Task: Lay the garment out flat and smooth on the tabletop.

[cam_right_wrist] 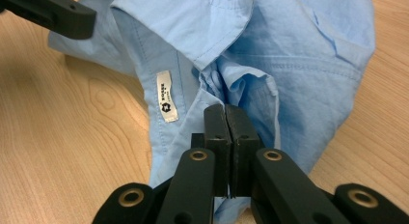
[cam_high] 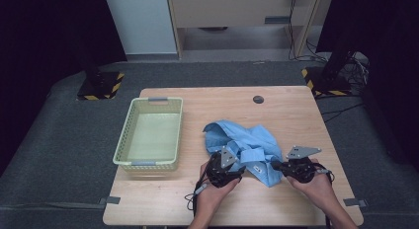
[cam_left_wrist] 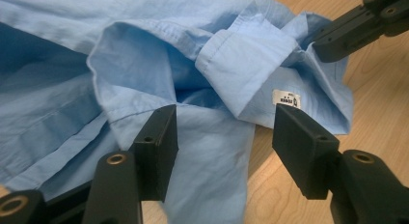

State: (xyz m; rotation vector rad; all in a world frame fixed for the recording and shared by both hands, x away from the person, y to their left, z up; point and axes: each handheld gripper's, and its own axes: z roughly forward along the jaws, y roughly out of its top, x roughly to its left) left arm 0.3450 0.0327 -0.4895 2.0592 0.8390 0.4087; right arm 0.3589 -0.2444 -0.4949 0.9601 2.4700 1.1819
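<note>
A crumpled light-blue shirt (cam_high: 247, 140) lies on the wooden table right of centre. My left gripper (cam_high: 240, 167) sits at the shirt's near edge. In the left gripper view its jaws (cam_left_wrist: 224, 132) stand apart, with a fold of the shirt (cam_left_wrist: 144, 55) lying between and under them, untouched by the pads. My right gripper (cam_high: 274, 165) is at the shirt's near right corner. In the right gripper view its jaws (cam_right_wrist: 225, 113) are pressed together on an edge of the shirt (cam_right_wrist: 299, 55), beside the white label (cam_right_wrist: 165, 96).
A pale green slotted basket (cam_high: 148, 162) stands to the left of the shirt, with nothing in it. A small dark round cap (cam_high: 258, 99) is set in the table near its far edge. Bare wood runs along the near edge and the right side.
</note>
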